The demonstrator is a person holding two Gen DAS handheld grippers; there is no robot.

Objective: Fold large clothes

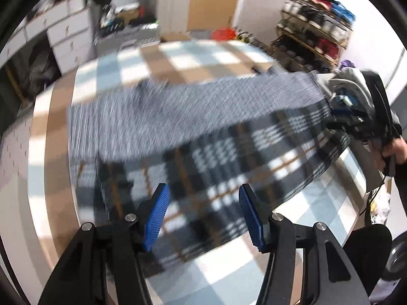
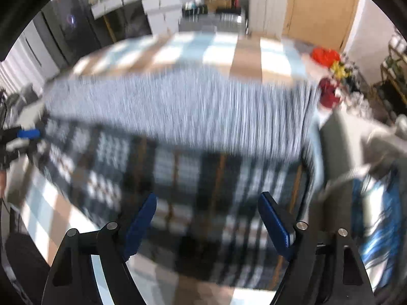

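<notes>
Blue ribbed pads of the left gripper (image 1: 203, 216) are standing apart at the bottom of the left wrist view, with nothing between them. Just beyond them, the dark plaid woven garment with white and tan lines (image 1: 218, 167) is lying spread over the middle of the frame, its grey heathered inner face (image 1: 165, 117) turned over as a wide band across the upper half. It is resting on the table with the pale blue, white and tan checked cloth (image 1: 229, 53).

At the bottom of the right wrist view, the right gripper (image 2: 207, 226) is likewise spread wide and empty, hanging above the same garment (image 2: 178, 185), whose folded-over grey band (image 2: 178, 106) is filling the middle of that frame. The other tool's blue tip (image 2: 28, 134) is showing at the left edge, beside the cloth's end.

Both views are blurred, so fine creases cannot be read. Judging by the free jaws and the doubled-over layer, one fold is laid and the grippers are between grasps. The next move probably calls for pinching two corners of an edge and carrying them across evenly.

A shelf of shoes (image 1: 318, 25) is standing at upper right.
</notes>
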